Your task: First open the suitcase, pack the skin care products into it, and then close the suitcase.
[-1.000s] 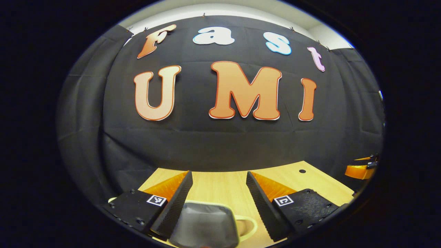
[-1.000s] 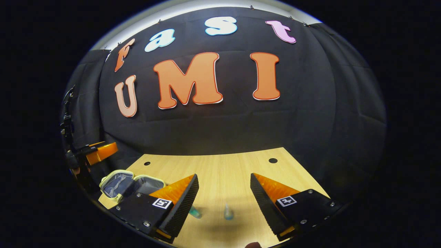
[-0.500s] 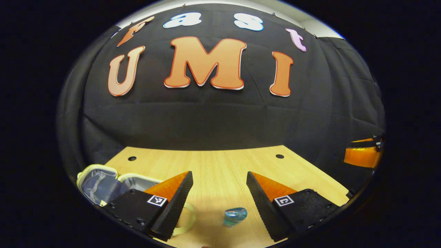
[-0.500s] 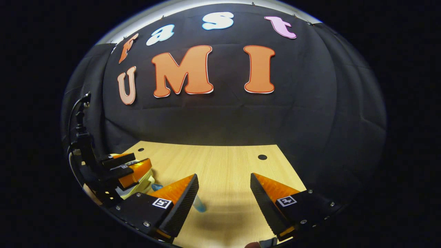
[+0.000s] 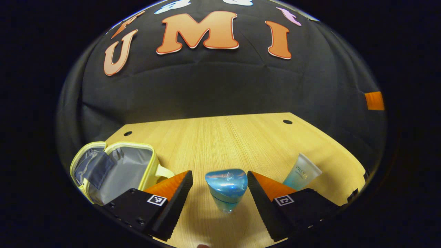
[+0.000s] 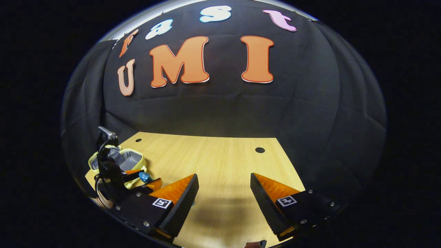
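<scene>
The left tool (image 5: 219, 184) stood wide around the small blue bottle (image 5: 226, 188) on the table (image 5: 234, 137), beside the open suitcase (image 5: 113, 170). It looked light, glossy, probably slippery; best pinched across its broad cap.

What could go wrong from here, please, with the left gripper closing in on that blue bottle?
The blue bottle stands upright between the open fingers of the left gripper; its rounded cap could slip or tip if they close unevenly. The frosted tube lies close beside the right-hand finger and might get nudged. The open suitcase sits to the side, so the carry could clip its rim.
</scene>
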`<state>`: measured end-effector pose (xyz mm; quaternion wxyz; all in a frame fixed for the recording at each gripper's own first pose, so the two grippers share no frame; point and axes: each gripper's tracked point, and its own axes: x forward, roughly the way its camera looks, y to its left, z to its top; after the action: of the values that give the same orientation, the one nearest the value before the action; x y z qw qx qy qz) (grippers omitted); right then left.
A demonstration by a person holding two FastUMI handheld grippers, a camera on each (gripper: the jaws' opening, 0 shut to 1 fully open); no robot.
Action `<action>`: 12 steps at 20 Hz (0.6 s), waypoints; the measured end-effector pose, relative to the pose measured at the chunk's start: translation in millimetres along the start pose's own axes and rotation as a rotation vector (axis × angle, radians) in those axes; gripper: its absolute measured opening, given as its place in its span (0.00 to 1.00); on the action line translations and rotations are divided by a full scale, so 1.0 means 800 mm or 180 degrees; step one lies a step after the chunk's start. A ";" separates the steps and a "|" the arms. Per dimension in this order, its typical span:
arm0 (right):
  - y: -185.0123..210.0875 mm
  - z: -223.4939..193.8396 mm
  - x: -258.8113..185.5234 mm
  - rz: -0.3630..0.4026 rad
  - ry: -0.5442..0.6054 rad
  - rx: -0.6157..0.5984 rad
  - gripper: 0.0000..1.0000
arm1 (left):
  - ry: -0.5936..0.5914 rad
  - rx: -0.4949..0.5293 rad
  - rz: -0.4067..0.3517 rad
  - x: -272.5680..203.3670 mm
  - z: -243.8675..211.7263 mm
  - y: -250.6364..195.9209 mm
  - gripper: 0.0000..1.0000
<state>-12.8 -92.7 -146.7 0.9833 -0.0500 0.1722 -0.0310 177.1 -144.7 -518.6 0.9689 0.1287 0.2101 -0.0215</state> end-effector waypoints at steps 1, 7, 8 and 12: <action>-0.002 -0.002 0.001 0.0003 0.0019 0.0015 0.95 | 0.0081 0.0003 -0.0024 0.005 -0.013 -0.001 0.98; 0.002 -0.019 0.007 0.0001 0.0140 0.0081 0.95 | 0.0371 -0.0166 -0.0078 0.009 -0.034 -0.005 0.46; 0.006 -0.022 0.007 0.0019 0.0157 0.0090 0.95 | 0.0414 -0.0233 -0.0136 0.003 -0.032 -0.008 0.46; 0.043 -0.022 0.008 0.0178 0.0179 0.0066 0.95 | 0.0436 -0.0171 -0.0166 -0.042 0.003 0.009 0.46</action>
<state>-11.6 -60.7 -169.3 0.9790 -0.0341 0.2007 -0.0067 148.2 -138.4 -501.3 0.9545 0.0983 0.2796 -0.0322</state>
